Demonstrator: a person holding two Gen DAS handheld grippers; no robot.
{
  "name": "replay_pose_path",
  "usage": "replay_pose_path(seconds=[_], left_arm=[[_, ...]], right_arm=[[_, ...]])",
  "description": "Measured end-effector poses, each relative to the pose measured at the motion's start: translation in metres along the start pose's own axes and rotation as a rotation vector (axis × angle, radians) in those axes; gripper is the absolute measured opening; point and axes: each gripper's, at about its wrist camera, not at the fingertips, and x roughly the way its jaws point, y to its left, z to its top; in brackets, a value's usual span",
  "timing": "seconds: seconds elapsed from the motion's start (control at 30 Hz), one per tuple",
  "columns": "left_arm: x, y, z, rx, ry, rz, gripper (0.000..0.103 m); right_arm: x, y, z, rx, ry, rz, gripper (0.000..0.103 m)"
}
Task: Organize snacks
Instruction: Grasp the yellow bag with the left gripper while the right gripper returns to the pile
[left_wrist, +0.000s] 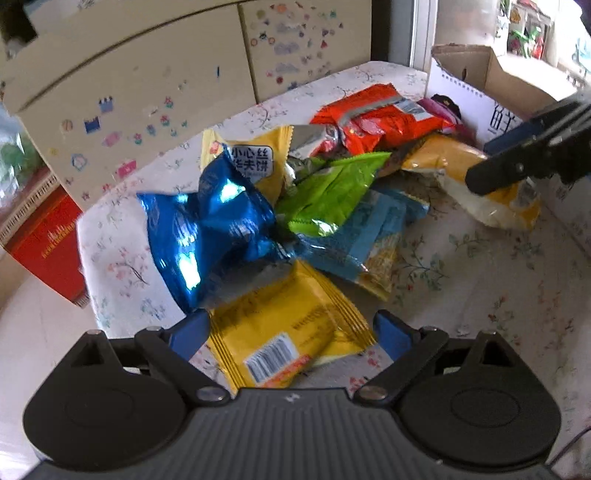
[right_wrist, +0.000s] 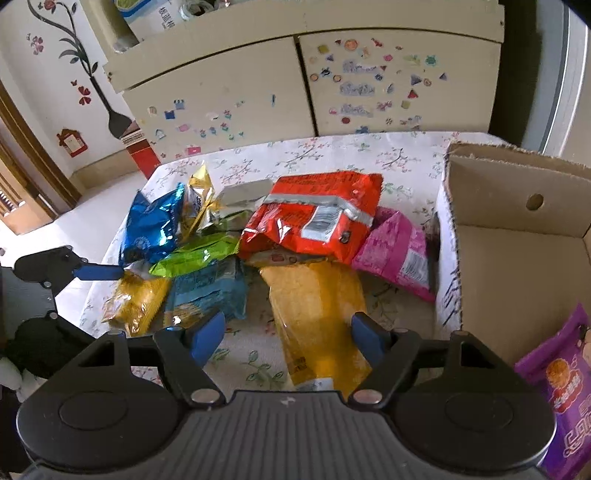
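Only my right-wrist view showed the purple packet (right_wrist: 565, 398) inside the cardboard box (right_wrist: 517, 236); both jaws stood wide, empty.

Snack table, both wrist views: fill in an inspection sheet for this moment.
Surface: floral tablecloth, mostly covered.
Job's things: snack packets heaped; red bag on top; purple packet already in cardboard box.
Clutter: nothing seen.
Grippers: left tool open, straddling yellow packet; right tool open around long orange packet.
Cables: nothing seen.
Surroundings: stickered cabinet, red box on floor.
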Motion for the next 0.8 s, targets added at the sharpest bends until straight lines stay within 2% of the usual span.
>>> replay_pose_path(seconds=[0.13,0.27,0.37,0.47,0.6,0.8], left_arm=[[-0.007,-0.007,-0.004,0.022,0.029,-0.067,0.093],[-0.021,-0.014,-0.004,0.037,0.043,-0.167,0.093],[-0.029,-0.016,0.0,0.043,0.021,-0.119,0.093],[-0.026,-0.008,0.006,0.007,0.009,-0.083,0.093],[-0.01,-0.016,0.006,0.091,0.037,-0.012,0.093],[-0.001,-0.014,0.006,0.031,0.049,-0.026,0.093]], right_arm=[[0.004,0.004,-0.003,0.022,0.06,0.066,0.081],[-0.001,0.01,-0.004,0.014,0.066,0.089,0.081],[-0.002,0.011,-0.004,0.031,0.065,0.072,0.082],[0.004,0.008,-0.004,0.097,0.094,0.039,0.082],[0.012,0.003,-0.007,0.206,0.125,0.025,0.082],[0.027,0.012,-0.007,0.209,0.14,-0.021,0.083]])
